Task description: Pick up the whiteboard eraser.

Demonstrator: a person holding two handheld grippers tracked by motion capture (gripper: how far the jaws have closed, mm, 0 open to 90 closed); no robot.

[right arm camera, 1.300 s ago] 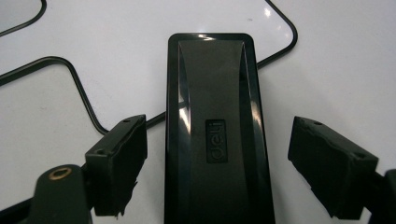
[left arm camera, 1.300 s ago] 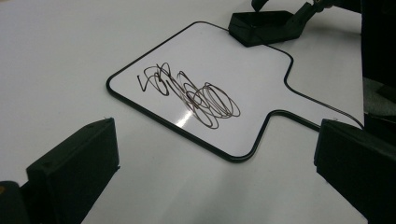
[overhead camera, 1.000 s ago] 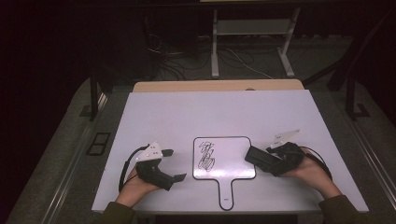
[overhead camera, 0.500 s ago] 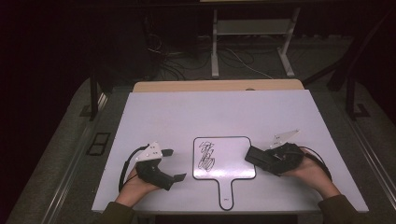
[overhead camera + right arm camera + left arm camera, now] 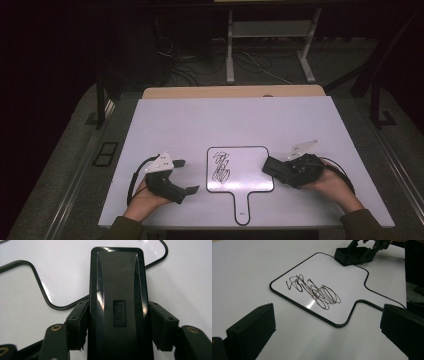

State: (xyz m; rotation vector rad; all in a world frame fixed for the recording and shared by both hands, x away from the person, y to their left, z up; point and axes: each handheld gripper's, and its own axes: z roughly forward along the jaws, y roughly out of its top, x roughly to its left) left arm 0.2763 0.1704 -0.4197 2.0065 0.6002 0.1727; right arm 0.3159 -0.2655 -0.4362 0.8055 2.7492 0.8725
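- Now the right tongs [image 5: 113,340] have just been closing, and their pads clamp a black eraser [image 5: 117,297] at the whiteboard's [image 5: 250,160] right edge, so wiping can likely begin.
- Surface [image 5: 200,120]: smooth, matte white.
- Whiteboard: glossy, paddle-shaped, black-rimmed, carrying a dark scribble [image 5: 314,291].
- Left tongs [image 5: 324,335], left of the whiteboard, gape empty.
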